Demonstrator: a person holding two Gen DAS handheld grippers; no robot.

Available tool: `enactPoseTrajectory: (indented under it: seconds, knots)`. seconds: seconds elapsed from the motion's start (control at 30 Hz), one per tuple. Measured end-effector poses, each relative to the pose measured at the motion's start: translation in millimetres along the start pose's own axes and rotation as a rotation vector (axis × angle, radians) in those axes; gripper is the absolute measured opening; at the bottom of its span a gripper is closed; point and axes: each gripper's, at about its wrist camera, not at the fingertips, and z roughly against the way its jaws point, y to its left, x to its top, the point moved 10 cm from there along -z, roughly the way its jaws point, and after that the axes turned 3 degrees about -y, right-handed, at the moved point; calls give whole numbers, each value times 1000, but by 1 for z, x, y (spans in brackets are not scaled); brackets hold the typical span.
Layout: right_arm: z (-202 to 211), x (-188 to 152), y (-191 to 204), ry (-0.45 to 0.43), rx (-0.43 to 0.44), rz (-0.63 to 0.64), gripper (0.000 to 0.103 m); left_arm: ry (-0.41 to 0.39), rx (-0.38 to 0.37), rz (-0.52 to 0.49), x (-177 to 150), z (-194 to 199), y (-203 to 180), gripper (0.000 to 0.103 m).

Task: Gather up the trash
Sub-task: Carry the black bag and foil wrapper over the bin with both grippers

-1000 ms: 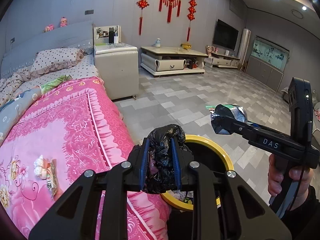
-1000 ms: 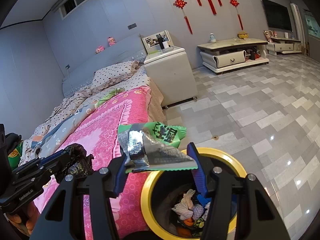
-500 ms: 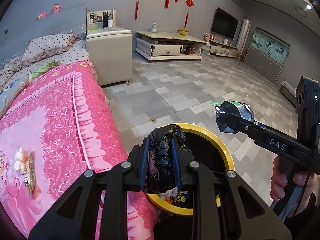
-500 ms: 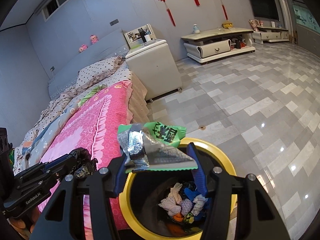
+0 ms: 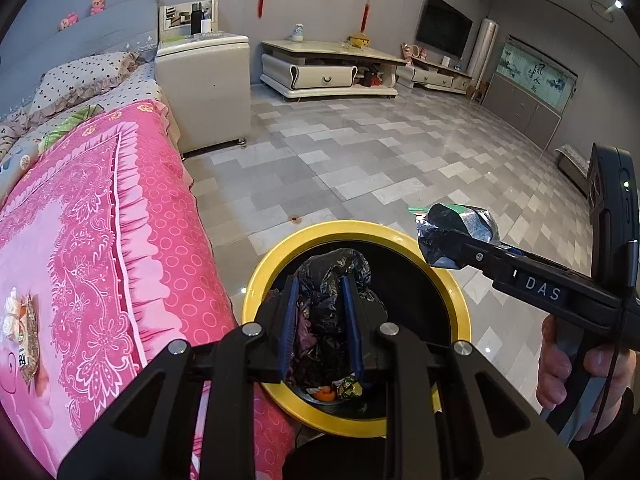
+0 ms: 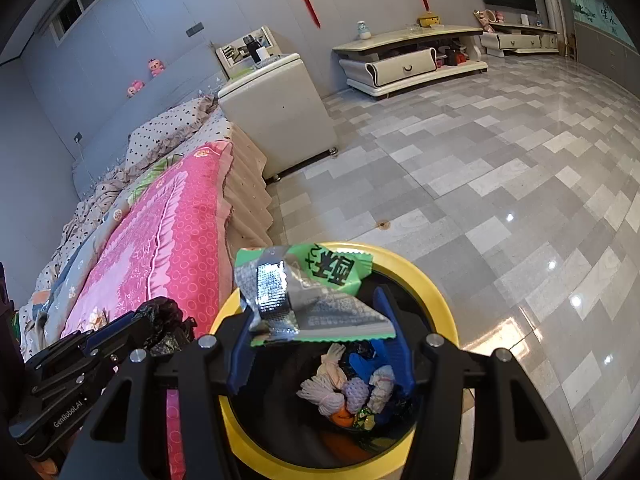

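Note:
My left gripper (image 5: 319, 284) is shut on a crumpled black plastic bag (image 5: 330, 268), held over the mouth of a yellow-rimmed bin (image 5: 256, 280). My right gripper (image 6: 316, 304) is shut on a green and silver snack wrapper (image 6: 320, 276), also above the yellow-rimmed bin (image 6: 432, 280), which holds several balled-up scraps (image 6: 344, 384). In the left wrist view the right gripper (image 5: 444, 240) reaches in from the right with the wrapper (image 5: 464, 220) over the rim. In the right wrist view the left gripper (image 6: 132, 328) and its black bag (image 6: 164, 316) sit at the lower left.
A bed with a pink blanket (image 5: 80, 240) stands left of the bin, with a snack packet (image 5: 28, 332) lying on it. A white bedside cabinet (image 5: 204, 88) and a low TV stand (image 5: 328, 68) are farther back. Grey tiled floor (image 5: 360, 152) spreads to the right.
Both grippers have sunk toward the bin and tilted downward, so the bin's mouth and its contents now fill more of each view. Both grips are unchanged.

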Motion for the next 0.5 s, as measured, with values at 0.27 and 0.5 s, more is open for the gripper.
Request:
enactPoseTrajectory:
  seconds: [0.27,0.5]
  knots:
    - [-5,-4,-6,14,-17,-18,52,29,1,9,-6,-15,3,21]
    - [-1,-2,-4,4,-20,-10,53,25,-1,16,-4,-13,4,26]
